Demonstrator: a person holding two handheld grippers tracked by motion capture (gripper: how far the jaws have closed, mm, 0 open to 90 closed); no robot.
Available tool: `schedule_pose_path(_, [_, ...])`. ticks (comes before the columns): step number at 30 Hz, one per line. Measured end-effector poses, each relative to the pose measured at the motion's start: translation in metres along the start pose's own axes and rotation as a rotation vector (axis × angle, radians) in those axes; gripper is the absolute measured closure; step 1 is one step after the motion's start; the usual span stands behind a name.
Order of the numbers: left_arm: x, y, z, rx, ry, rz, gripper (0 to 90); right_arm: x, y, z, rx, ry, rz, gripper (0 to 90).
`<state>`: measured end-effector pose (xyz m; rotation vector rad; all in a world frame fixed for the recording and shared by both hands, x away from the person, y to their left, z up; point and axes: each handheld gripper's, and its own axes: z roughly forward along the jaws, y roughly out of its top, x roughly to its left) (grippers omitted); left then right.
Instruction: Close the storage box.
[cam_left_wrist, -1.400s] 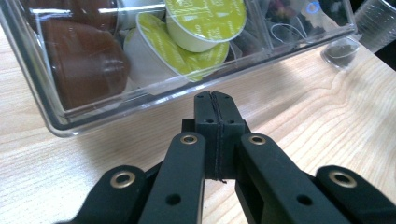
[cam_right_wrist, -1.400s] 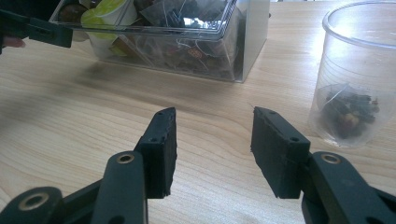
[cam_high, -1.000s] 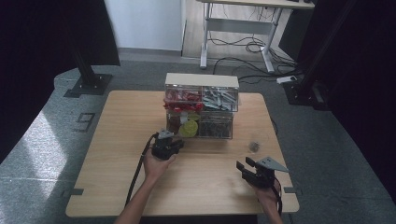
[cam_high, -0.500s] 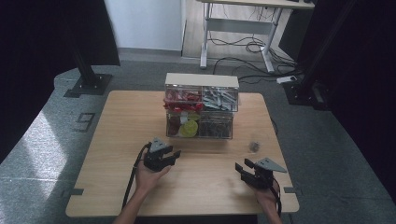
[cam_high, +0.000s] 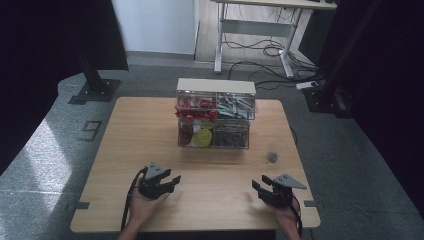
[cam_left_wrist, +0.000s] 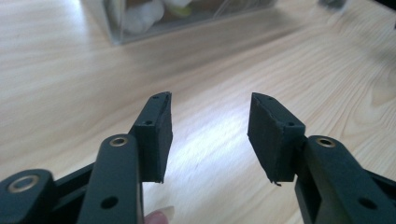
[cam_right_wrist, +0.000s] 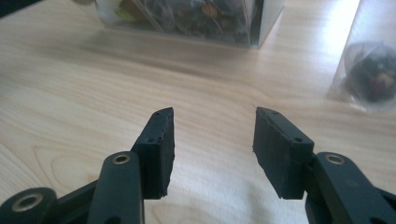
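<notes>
Claws: left (cam_high: 172, 180), right (cam_high: 257, 186) both released | clear organizer (cam_high: 215, 120) ahead | small bag (cam_high: 272, 157) near right

Pale wood-grain table (cam_high: 140, 135) looked smooth with slight sheen, clear glossy plastic organiser (cam_high: 215, 120), matt black gripper pads (cam_left_wrist: 159, 135)

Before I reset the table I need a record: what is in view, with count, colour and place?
Clear plastic four-compartment organiser box: one, transparent with a pale top, far middle of the table.
Small clear bag of dark bits: one, lying apart, right of the box.
Light wooden table: one, centre.
White metal desk frame: one, background floor.
Left gripper: black, near left, jaws open.
Right gripper: black, near right, jaws open.
</notes>
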<state>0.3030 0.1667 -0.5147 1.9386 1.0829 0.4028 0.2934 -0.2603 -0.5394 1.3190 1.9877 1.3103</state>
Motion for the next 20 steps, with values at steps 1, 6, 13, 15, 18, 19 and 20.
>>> schedule_pose_path(1, [0.002,-0.004,-0.002,-0.002,0.000,-0.008,49.9,0.000,-0.002,0.000,0.006,-0.004,-0.002,48.1])
schedule_pose_path(6, [0.007,-0.016,-0.005,0.019,0.027,-0.010,49.6,0.000,-0.008,0.000,0.033,-0.016,-0.014,48.1])
schedule_pose_path(13, [0.008,-0.021,-0.003,0.039,0.039,-0.009,49.3,0.001,-0.009,0.003,0.048,-0.013,-0.027,47.8])
schedule_pose_path(15, [0.008,-0.021,-0.003,0.038,0.039,-0.012,49.0,0.001,-0.009,0.003,0.048,-0.011,-0.028,47.7])
schedule_pose_path(18, [0.009,-0.021,-0.003,0.039,0.041,-0.015,47.0,0.002,-0.008,0.002,0.046,-0.010,-0.033,47.3])
schedule_pose_path(19, [0.009,-0.021,-0.003,0.039,0.042,-0.015,46.8,0.002,-0.008,0.002,0.044,-0.009,-0.034,47.2])
schedule_pose_path(20, [0.009,-0.021,-0.003,0.039,0.045,-0.014,46.8,0.002,-0.008,0.002,0.044,-0.009,-0.034,47.1])
